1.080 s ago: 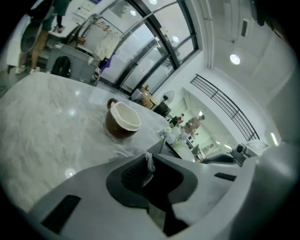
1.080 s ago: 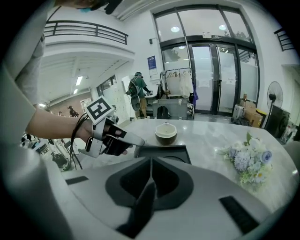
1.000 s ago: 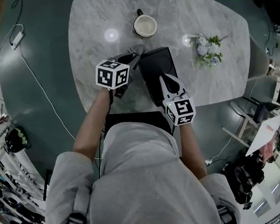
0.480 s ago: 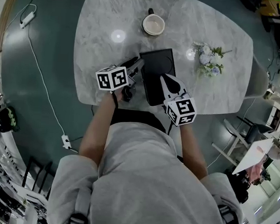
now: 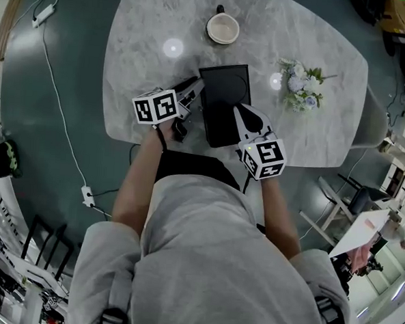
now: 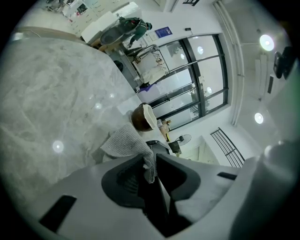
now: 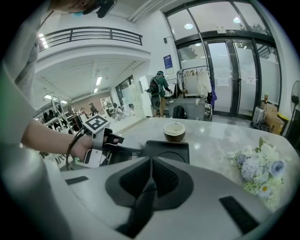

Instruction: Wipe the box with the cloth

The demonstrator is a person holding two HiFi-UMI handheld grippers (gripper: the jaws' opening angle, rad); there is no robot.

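A flat black box (image 5: 223, 101) lies on the marble table (image 5: 319, 48) in front of me. Along its left edge is my left gripper (image 5: 192, 89), low over the table. Its jaws are opening, and a corner of the grey cloth (image 6: 125, 140) still hangs loosely between them. The rest of the cloth lies bunched on the table beside the box (image 6: 159, 146). My right gripper (image 5: 242, 114) is over the box's near right part, shut with nothing in it. In the right gripper view its jaws meet (image 7: 151, 164) with the box (image 7: 166, 150) beyond them.
A brown cup with a cream inside (image 5: 223, 28) stands behind the box, also seen past the cloth (image 6: 143, 117). A bunch of pale flowers (image 5: 299, 85) lies to the right of the box. The near table edge runs just under both grippers.
The left gripper has rolled and sunk a little toward the table beside the box, and its jaws have parted around the cloth. The right gripper has stayed in place.
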